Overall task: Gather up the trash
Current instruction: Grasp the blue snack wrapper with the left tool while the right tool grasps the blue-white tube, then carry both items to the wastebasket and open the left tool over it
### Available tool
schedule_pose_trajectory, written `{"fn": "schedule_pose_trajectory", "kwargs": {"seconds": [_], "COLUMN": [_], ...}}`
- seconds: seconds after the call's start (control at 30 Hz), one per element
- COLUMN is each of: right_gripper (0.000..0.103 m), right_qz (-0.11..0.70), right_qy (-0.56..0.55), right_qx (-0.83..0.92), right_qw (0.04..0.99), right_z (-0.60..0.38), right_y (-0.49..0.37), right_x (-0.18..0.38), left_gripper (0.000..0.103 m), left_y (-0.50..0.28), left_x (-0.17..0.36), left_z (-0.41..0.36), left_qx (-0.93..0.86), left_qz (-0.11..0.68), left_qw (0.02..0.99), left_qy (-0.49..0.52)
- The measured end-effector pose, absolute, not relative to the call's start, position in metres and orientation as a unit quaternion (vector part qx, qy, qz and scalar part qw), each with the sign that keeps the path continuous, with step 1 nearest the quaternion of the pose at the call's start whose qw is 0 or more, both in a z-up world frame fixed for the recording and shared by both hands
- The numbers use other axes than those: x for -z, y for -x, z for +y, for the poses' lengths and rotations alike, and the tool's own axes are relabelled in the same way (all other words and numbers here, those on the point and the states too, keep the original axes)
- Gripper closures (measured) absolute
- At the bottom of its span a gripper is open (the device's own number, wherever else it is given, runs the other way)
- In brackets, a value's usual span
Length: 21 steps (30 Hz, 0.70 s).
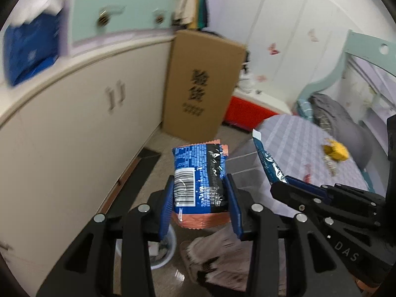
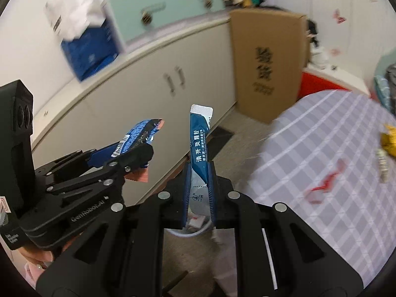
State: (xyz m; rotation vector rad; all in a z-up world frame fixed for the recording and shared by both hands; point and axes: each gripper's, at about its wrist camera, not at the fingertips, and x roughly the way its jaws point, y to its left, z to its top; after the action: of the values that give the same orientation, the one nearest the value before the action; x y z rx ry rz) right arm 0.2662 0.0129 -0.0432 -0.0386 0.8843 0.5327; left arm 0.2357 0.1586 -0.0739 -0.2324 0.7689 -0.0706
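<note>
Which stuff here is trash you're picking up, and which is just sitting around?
Part of the job:
- blue snack wrapper, held by the left gripper
- thin blue sachet, held by the right gripper
- yellow wrapper lying on the checked table
- bin on the floor

Just lying about:
- cardboard box
- white cabinet
- blue bag

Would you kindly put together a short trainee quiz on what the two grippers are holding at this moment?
1. True or false: the left gripper is empty.
2. Which item does the right gripper hold? A) yellow wrapper B) narrow blue sachet C) cardboard box
3. Fill in: trash remaining on the checked tablecloth includes a crumpled ____ wrapper.

Key:
1. False: its jaws are shut on the blue snack packet.
2. B: the narrow blue sachet stands upright between the jaws.
3. Yellow: the yellow wrapper lies near the table's far side.
</note>
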Motion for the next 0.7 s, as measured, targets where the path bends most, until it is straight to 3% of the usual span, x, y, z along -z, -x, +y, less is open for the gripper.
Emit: {"fn": "schedule_pose_trajectory", "kwargs": {"seconds": [0.23,0.57,0.67,0.7], "right_gripper": [0.089,0.089,0.089,0.089], "right_qz": [0.483,0.549,0.557,0.558], "right_qy": [0.046,0.045,0.047,0.048], "right_qx": [-0.268,-0.249,-0.243,-0.24], "right_qw": [0.832,0.797,0.793,0.793], "right_z": [0.076,0.107,0.108,0.108], "right_y": [-0.277,-0.301,-0.305,-0.306], "right_x": [0.121,0.206,0.218,0.22], "left_gripper": [0.064,0.064,0.058,0.049], "left_y": [-0.243,-0.263,-0.27,-0.27], "left_x": [0.155,0.239,0.248,0.25], "left_z": [0.221,0.251,0.251,0.251], "left_qx": [-0.019,-0.041,-0.043,-0.05], "left_qz": [0.44,0.506,0.51,0.508], "left_qw": [0.886,0.846,0.843,0.844], "left_qy": [0.148,0.166,0.165,0.164]}}
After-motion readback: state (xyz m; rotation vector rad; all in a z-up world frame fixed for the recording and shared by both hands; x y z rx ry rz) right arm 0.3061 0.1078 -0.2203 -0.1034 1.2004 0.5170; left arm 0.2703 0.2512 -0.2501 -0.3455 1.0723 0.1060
